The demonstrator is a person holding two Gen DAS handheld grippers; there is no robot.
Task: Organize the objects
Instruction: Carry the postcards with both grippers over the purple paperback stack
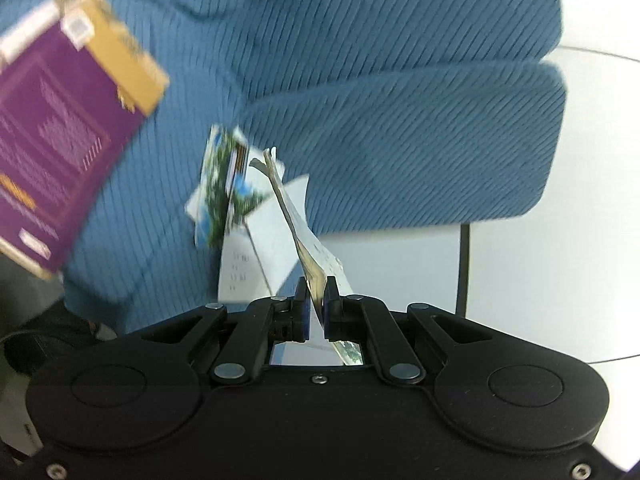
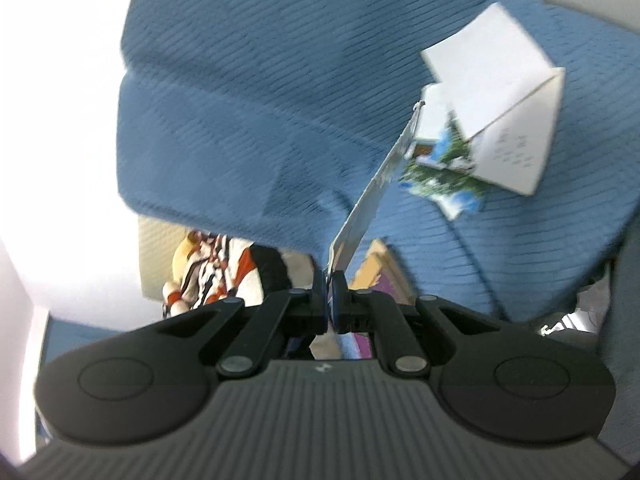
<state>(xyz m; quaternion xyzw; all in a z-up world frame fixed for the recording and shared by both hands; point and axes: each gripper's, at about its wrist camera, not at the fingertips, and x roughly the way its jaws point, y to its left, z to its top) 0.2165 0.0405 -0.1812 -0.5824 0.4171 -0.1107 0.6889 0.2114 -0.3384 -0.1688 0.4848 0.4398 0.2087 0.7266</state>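
The left gripper (image 1: 316,300) is squeezed nearly closed on the bottom edge of a thin, bendy paper booklet (image 1: 298,232). The booklet sticks up from the jaws toward 11 o'clock. Its far pages flop open, white sheets with small print and a green and blue picture page (image 1: 224,188).

The right gripper (image 2: 330,300) is also squeezed tight, on a thin, flat card with a blue and white print (image 2: 372,196). The card points up toward 1 o'clock. Its far tip is close to the open booklet's picture page (image 2: 444,176) and white pages (image 2: 504,120), but I cannot tell if they touch.

Behind both is a big blue ribbed fabric sofa (image 1: 400,100). A purple and gold cardboard box (image 1: 64,128) lies on the sofa at 9 o'clock in the left view. A white, orange and black stuffed toy (image 2: 208,272) sits at 8 o'clock in the right view.

I think the job now is to put the card together with the booklet. To do it well, hold the booklet still and keep the squeeze firm, because the pages are floppy and can slip. Slide the card in slowly, edge first, between the open pages. Do not push hard or the paper may bend or tear. Both views are blurry, so go slow.
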